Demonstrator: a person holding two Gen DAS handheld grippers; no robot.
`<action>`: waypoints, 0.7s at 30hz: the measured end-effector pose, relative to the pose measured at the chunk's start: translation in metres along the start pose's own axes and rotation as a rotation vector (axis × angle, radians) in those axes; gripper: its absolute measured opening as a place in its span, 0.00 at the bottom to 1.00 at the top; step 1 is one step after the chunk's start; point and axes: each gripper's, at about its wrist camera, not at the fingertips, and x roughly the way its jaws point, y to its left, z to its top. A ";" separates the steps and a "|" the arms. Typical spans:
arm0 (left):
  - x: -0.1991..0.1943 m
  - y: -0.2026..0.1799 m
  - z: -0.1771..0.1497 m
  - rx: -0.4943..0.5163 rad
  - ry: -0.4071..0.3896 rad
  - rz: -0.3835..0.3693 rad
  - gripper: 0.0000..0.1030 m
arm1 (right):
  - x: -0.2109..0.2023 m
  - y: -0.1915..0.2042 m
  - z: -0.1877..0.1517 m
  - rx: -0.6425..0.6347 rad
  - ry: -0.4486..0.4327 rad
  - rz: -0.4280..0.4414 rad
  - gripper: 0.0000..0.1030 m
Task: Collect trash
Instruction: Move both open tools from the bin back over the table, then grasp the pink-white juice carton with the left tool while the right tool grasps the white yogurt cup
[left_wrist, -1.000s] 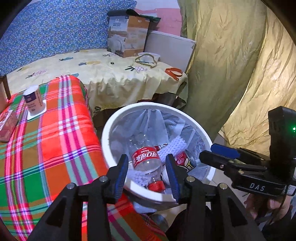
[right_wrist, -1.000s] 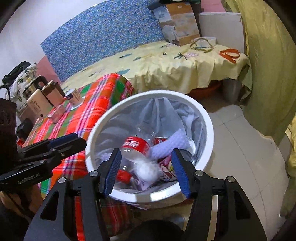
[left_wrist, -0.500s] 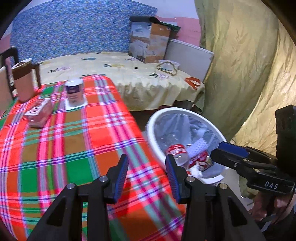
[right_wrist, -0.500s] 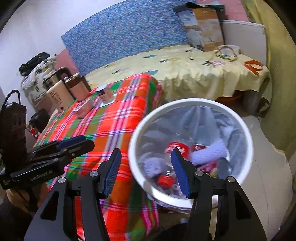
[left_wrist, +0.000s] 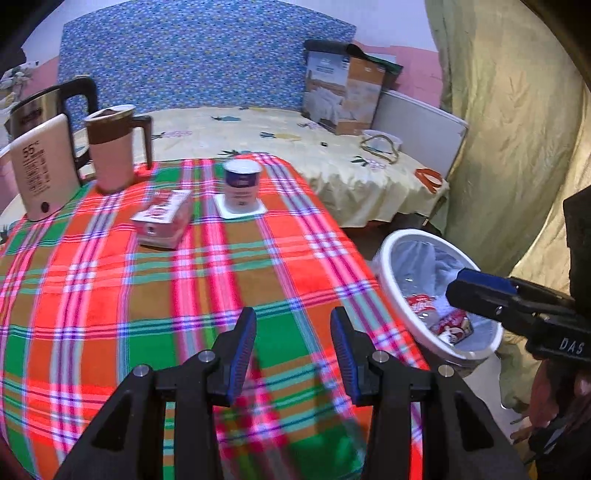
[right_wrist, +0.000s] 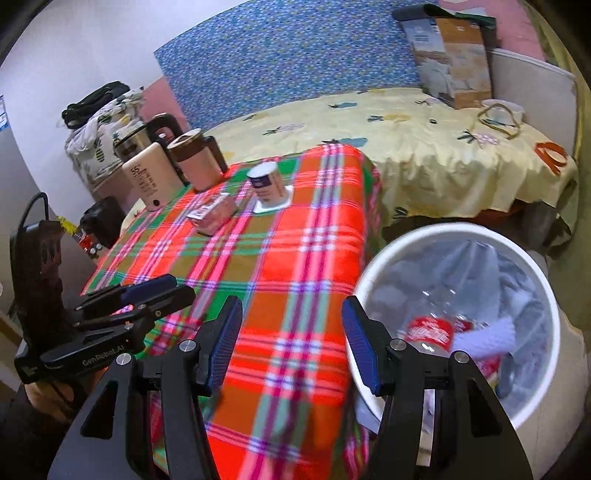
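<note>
Both grippers empty: left gripper (left_wrist: 293, 347) and right gripper (right_wrist: 291, 343) hover over the plaid tablecloth (left_wrist: 184, 295) with jaws spread. Remaining candidates for trash, a small pink carton (left_wrist: 162, 221) and, just right of it, a paper cup (left_wrist: 242, 186) on a white coaster, stand toward the far end of the tablecloth; the white bin (right_wrist: 461, 236) sits off its right edge. Both probably light and crushable: pinch the carton gently across its 2 long sides.
</note>
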 end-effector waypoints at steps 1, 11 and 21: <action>0.000 0.005 0.002 -0.004 0.000 0.008 0.42 | 0.003 0.004 0.003 -0.006 0.001 0.004 0.56; 0.009 0.060 0.028 -0.011 -0.013 0.105 0.42 | 0.040 0.036 0.035 -0.070 0.014 0.013 0.59; 0.038 0.094 0.056 0.007 -0.017 0.133 0.56 | 0.079 0.039 0.062 -0.092 0.034 0.007 0.60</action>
